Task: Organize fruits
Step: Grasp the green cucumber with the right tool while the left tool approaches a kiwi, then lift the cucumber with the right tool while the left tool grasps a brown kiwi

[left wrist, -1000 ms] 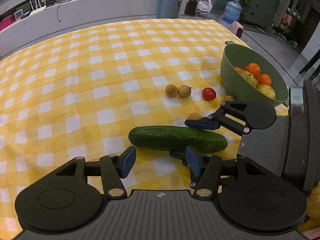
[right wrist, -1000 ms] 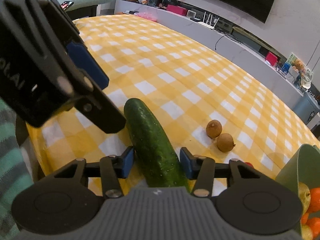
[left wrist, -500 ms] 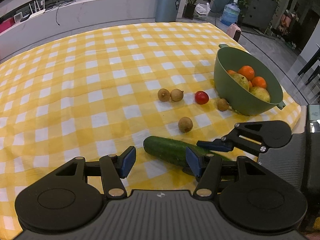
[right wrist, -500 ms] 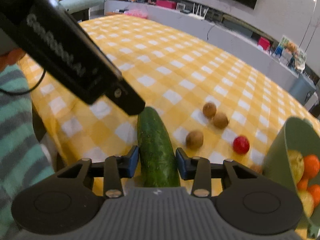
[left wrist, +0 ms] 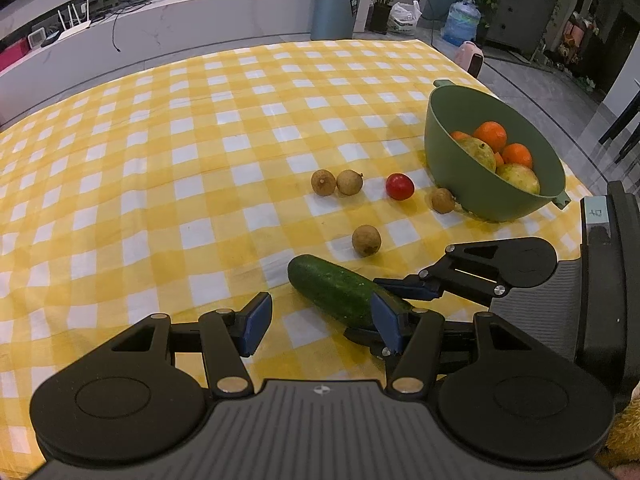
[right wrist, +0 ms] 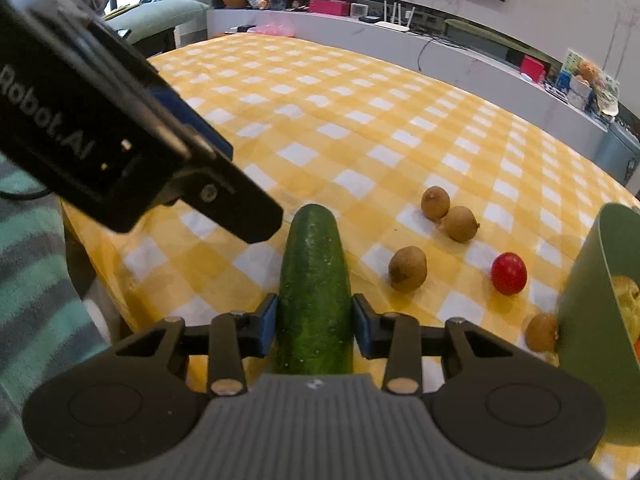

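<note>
A dark green cucumber (right wrist: 314, 280) is gripped by my right gripper (right wrist: 314, 322), whose blue pads press both its sides; it also shows in the left wrist view (left wrist: 336, 290). My left gripper (left wrist: 320, 316) is open and empty just left of the cucumber. A green bowl (left wrist: 444, 160) at the right holds oranges (left wrist: 490, 136) and yellowish fruit; its wall shows in the right wrist view (right wrist: 588, 280). A red cherry tomato (left wrist: 399, 186) and several brown longans (left wrist: 366, 240) lie on the cloth near the bowl.
The table wears a yellow and white checked cloth (left wrist: 160, 168). Its near edge is just behind the grippers. A counter with a router (left wrist: 76, 20), a grey bin (left wrist: 336, 8) and a water jug (left wrist: 462, 22) stand beyond the table.
My right gripper has closed on the cucumber and turned it, lifting its near end. My left gripper has drawn back and up, so more of the table shows.
</note>
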`<state>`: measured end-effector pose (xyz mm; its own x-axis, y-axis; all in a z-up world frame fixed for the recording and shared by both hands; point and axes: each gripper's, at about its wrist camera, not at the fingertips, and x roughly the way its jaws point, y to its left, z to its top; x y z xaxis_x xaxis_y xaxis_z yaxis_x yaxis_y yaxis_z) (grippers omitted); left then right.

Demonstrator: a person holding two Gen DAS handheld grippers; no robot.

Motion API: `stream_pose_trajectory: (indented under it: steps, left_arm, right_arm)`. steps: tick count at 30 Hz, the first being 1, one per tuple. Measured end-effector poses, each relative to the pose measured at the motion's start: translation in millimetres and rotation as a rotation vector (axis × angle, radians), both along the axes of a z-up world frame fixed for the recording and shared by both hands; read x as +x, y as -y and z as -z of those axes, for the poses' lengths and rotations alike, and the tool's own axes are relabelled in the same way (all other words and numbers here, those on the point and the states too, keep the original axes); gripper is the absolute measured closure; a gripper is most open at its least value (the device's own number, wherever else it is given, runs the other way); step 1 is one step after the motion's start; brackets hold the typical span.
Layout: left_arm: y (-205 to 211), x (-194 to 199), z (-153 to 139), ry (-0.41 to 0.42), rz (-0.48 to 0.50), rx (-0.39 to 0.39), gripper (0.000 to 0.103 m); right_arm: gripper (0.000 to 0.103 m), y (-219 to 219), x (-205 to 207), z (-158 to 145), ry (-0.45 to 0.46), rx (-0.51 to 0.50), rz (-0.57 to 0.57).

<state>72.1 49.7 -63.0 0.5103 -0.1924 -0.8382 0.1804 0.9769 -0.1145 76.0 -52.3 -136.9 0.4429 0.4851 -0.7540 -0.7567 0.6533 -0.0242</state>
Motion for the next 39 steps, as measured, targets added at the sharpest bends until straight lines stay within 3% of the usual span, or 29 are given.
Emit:
stream_pose_trajectory:
  steps: [7,16,24,32,39]
  left_arm:
    - [3,-3,-8,0.032,0.008,-0.009,0.036]
    - [30,7,-15,0.098,0.128,0.025,0.043]
    - [61,31,10,0.088,0.224,0.085,0.052]
    - [67,55,47,0.033,0.186,0.104,0.06]
    - [62,65,56,0.017,0.141,0.069,0.069]
  right_arm:
    - [0.067,15,-4,-16,0.025,0.041,0.079]
    - [0.067,62,-14,-49,0.074,0.125,0.237]
    - [0.067,109,-18,-68,0.082,0.167,0.353]
    - [0.067,134,-16,-67,0.048,0.202,0.426]
    - [0.067,146,-8,-67,0.027,0.221,0.443]
